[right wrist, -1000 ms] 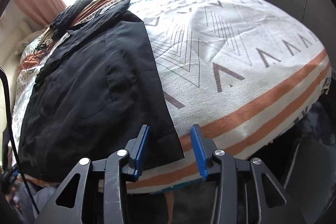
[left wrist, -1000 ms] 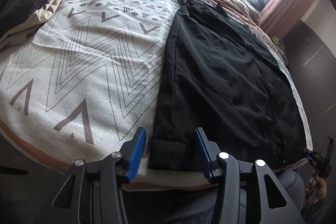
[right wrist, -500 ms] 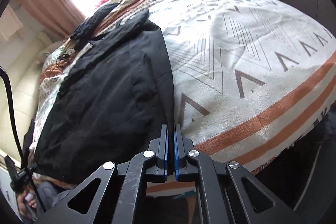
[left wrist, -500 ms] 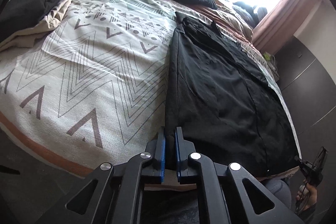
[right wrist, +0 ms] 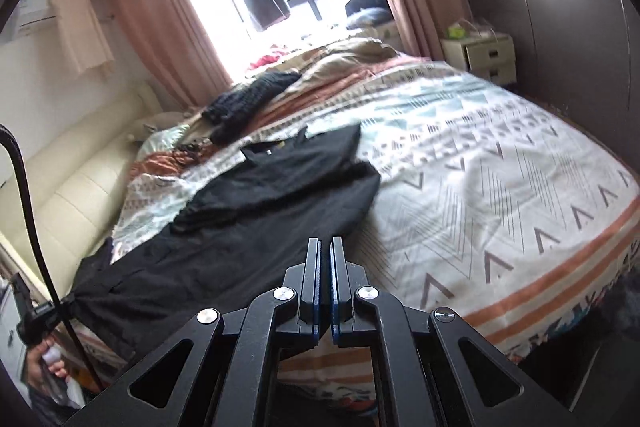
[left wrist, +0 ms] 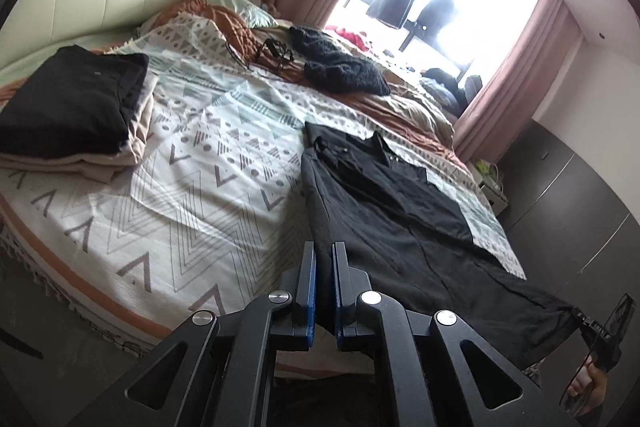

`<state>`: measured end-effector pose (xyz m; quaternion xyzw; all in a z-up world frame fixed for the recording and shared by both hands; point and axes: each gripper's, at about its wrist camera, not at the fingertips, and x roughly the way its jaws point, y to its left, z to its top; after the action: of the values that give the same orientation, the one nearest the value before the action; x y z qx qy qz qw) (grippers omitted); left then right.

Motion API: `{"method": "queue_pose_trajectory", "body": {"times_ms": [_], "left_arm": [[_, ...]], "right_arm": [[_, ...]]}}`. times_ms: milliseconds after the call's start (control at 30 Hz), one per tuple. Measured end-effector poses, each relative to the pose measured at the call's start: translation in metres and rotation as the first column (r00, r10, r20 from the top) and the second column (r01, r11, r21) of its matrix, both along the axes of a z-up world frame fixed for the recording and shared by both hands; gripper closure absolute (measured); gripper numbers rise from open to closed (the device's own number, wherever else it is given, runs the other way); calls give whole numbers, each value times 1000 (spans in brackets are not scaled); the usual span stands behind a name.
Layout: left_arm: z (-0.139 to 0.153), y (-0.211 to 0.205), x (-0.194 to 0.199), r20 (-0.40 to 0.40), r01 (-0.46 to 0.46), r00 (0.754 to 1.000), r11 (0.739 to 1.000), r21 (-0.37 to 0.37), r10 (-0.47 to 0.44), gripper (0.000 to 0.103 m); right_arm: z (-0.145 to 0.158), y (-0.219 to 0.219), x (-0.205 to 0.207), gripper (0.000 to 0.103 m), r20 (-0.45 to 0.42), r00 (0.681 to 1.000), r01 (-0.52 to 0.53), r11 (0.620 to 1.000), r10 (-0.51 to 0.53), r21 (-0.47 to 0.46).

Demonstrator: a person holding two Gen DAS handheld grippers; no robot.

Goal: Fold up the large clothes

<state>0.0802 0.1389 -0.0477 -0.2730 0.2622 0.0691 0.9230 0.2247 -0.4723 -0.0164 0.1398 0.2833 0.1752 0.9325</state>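
Observation:
A large black garment (left wrist: pixel 400 227) lies lengthwise on the patterned bedspread (left wrist: pixel 200 187), its collar end toward the window. My left gripper (left wrist: pixel 324 267) is shut on one bottom corner of it. My right gripper (right wrist: pixel 325 267) is shut on the other bottom corner of the garment (right wrist: pixel 260 211). Both corners are lifted off the bed, and the hem hangs stretched between the two grippers. The right gripper also shows at the far right of the left wrist view (left wrist: pixel 596 331), and the left gripper at the far left of the right wrist view (right wrist: pixel 40 311).
A folded stack of black and beige clothes (left wrist: pixel 76 111) sits at the bed's left. A black knit item (left wrist: pixel 340 67) and cables (left wrist: pixel 272 51) lie near the far end. A nightstand (right wrist: pixel 480 55) and dark wardrobe (right wrist: pixel 560 7) stand to the right.
Both grippers closed on the garment's bottom corners, then rose and pulled back, lifting the hem off the bed. The view now reaches the headboard and window.

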Motion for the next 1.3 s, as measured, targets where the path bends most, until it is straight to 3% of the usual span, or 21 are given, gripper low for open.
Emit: {"method": "queue_pose_trajectory", "body": {"times_ms": [300, 600, 867, 1133, 1300], "left_arm": [[61, 3, -55, 152, -51, 987, 999, 17, 48, 97], [110, 4, -106, 279, -104, 956, 994, 41, 88, 97], [112, 5, -110, 290, -101, 954, 993, 57, 80, 97], [96, 12, -77, 240, -104, 967, 992, 67, 85, 97], [99, 17, -50, 226, -114, 970, 988, 99, 90, 97]], "right_arm": [[62, 19, -50, 99, 142, 987, -72, 997, 72, -3], [105, 22, -90, 99, 253, 963, -101, 995, 93, 22], [91, 21, -79, 99, 235, 969, -95, 994, 81, 50], [65, 18, -48, 99, 172, 983, -66, 996, 56, 54], [64, 23, -14, 99, 161, 987, -32, 996, 18, 85]]}}
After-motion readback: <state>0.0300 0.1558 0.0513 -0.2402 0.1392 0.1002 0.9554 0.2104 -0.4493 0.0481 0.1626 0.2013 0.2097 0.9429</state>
